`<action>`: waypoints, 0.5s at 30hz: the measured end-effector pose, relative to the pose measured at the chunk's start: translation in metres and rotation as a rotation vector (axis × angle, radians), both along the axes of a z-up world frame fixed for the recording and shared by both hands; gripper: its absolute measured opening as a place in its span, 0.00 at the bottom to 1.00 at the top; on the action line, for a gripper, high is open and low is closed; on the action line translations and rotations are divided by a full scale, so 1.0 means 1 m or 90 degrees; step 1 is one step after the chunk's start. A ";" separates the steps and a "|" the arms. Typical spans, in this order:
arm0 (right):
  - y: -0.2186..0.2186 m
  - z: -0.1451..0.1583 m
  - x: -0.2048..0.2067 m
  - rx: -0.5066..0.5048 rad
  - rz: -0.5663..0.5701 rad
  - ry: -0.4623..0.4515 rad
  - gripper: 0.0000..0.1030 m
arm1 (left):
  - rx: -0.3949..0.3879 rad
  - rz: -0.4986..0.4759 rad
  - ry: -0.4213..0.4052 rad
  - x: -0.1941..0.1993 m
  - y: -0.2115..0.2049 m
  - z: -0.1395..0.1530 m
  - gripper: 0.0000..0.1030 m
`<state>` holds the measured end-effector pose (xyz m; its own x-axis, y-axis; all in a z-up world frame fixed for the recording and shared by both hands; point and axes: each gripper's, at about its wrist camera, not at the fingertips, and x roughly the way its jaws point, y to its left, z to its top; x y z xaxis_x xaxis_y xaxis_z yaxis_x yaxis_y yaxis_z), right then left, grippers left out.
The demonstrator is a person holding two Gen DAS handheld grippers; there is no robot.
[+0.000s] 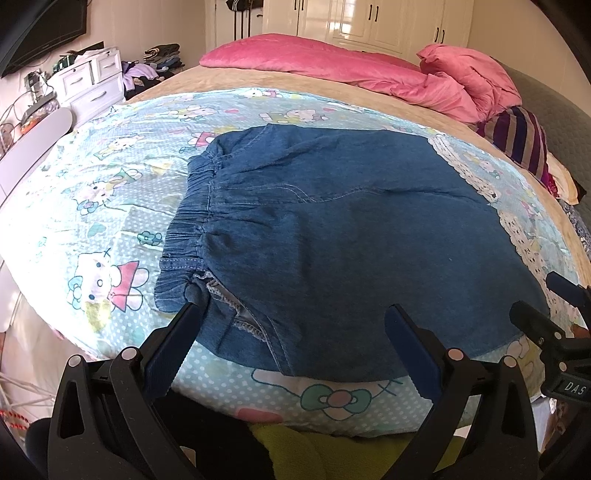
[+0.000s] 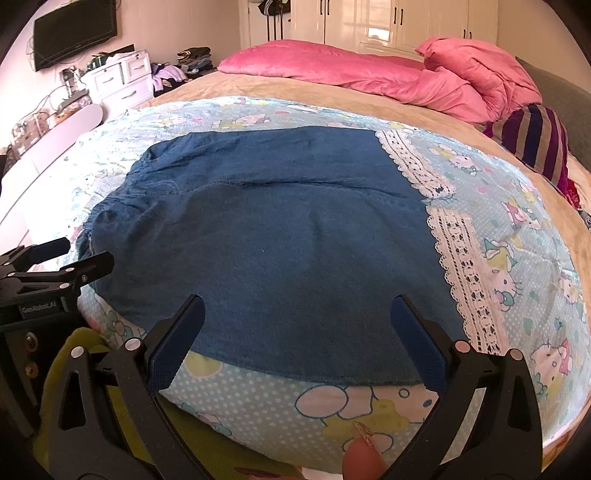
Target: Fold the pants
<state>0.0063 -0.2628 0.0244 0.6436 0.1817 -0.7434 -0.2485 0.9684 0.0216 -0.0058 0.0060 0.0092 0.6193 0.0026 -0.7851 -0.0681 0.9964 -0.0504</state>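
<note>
Blue denim pants lie flat on a Hello Kitty blanket, elastic waistband to the left, white lace cuffs to the right. My left gripper is open over the near edge of the pants by the waistband end. My right gripper is open over the near edge toward the leg end, the pants between and beyond its fingers. Each gripper shows at the edge of the other's view: the right one, the left one.
The blanket lies on a bed with a tan cover. Pink pillow and quilt lie at the far side, a striped cloth at right. White drawers and a wall TV stand at left. Yellow-green fabric lies below the grippers.
</note>
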 end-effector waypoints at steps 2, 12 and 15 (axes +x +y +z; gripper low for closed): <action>0.001 0.002 0.007 0.005 0.000 -0.003 0.92 | -0.002 0.005 0.000 0.004 0.004 0.000 0.96; 0.019 0.020 0.062 0.012 0.034 -0.013 0.92 | 0.003 0.040 0.004 0.050 0.035 0.009 0.96; 0.027 0.024 0.081 0.007 0.046 -0.021 0.92 | -0.001 0.047 0.006 0.068 0.046 0.013 0.96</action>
